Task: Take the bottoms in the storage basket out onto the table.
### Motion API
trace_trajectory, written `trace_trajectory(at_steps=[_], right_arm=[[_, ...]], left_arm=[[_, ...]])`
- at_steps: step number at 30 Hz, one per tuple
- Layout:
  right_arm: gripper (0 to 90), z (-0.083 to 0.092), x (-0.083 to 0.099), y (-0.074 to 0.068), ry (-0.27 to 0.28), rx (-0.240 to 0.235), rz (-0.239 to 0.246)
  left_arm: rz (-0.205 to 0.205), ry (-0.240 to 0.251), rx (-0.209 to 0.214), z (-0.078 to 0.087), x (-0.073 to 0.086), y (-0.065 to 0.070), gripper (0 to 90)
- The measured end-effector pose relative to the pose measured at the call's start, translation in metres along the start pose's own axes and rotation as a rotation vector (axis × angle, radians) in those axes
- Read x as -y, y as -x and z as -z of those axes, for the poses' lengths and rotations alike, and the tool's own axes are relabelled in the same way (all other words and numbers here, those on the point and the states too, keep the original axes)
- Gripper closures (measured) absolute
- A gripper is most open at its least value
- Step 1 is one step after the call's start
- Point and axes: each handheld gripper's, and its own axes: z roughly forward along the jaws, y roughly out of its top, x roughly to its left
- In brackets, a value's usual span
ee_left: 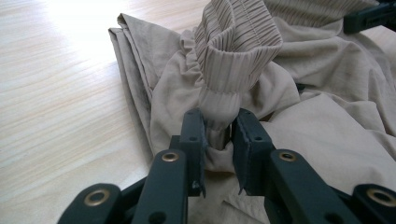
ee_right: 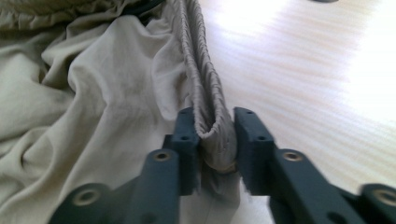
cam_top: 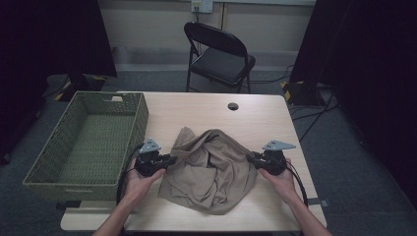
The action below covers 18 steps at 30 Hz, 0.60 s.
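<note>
At the far left, an empty green woven rectangular basket [cam_top: 88, 142] sits on the pale wooden table [cam_top: 275, 123], overhanging its left edge. Just right of the basket, the left gripper [cam_top: 171, 159] is held in the person's left hand [cam_top: 140, 181], its jaws pointing toward the middle of the table. In the left gripper view those jaws are clamped on a bunched fold of the ribbed elastic waistband [ee_left: 236, 51], pads pressing the fabric from both sides. The waistband belongs to a crumpled beige cloth garment [cam_top: 209, 169] that lies in a loose heap on the table between the two grippers, nearer the person's edge than the far edge. On its right side, the right gripper [cam_top: 252, 158], held in the right hand [cam_top: 281, 181], points inward at the cloth. In the right gripper view its jaws pinch a gathered edge of the same elastic band [ee_right: 212, 126]. Beyond the table stands a black folding chair [cam_top: 219, 54].
</note>
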Motion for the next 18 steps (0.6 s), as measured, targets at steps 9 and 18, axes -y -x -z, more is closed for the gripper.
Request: trace_trajectory(at_steps=[9,18], right_arm=[[65.9,-0.011,-0.006,0.0,0.02,0.025,-0.029],[70.9,-0.024,0.006,0.009,-0.044,0.043,-0.071]], left_arm=[[0.0,-0.011,-0.006,-0.003,0.0,-0.001,75.3],[0.0,-0.015,-0.007,-0.004,0.001,-0.002,74.7]])
